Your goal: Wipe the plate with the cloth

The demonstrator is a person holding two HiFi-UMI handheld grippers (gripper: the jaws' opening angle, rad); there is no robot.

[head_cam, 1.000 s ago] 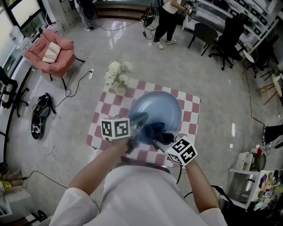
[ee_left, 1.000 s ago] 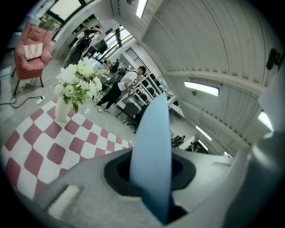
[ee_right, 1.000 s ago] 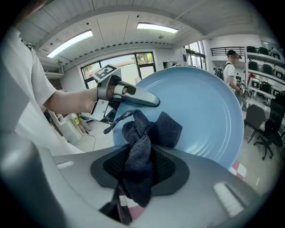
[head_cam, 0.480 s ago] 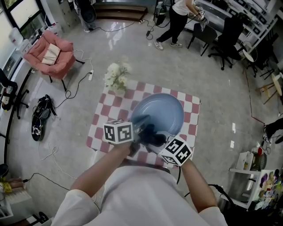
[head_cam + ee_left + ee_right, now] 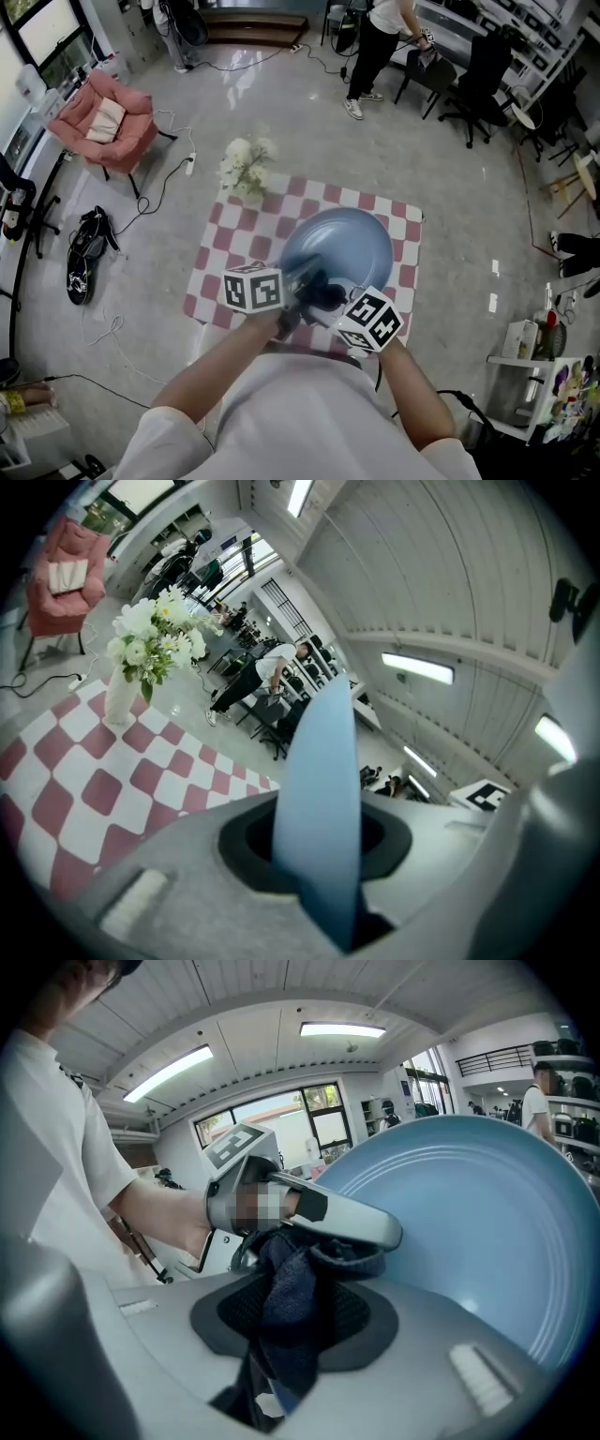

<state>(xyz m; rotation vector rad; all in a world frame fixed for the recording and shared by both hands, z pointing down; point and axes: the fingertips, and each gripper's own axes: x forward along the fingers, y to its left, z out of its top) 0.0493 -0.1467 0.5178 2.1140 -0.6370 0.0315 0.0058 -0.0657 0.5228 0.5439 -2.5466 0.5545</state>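
Observation:
A light blue plate (image 5: 342, 246) is held tilted above the red-and-white checked table mat (image 5: 225, 246). My left gripper (image 5: 292, 289) is shut on the plate's near rim; in the left gripper view the plate (image 5: 323, 803) stands edge-on between the jaws. My right gripper (image 5: 323, 298) is shut on a dark blue cloth (image 5: 322, 289) pressed against the plate's lower part. The right gripper view shows the cloth (image 5: 291, 1312) bunched between the jaws, the plate face (image 5: 478, 1241) to the right and the left gripper (image 5: 309, 1215) clamped on the rim.
A white vase of white flowers (image 5: 246, 164) stands at the mat's far left corner, also visible as flowers (image 5: 150, 635). A pink armchair (image 5: 105, 122) sits at far left, black office chairs (image 5: 487, 84) at far right, and a person (image 5: 380, 42) walks behind.
The plate and both grippers have shifted slightly toward me and to the right. The cloth has slid lower on the plate. The person in the background has walked to the right.

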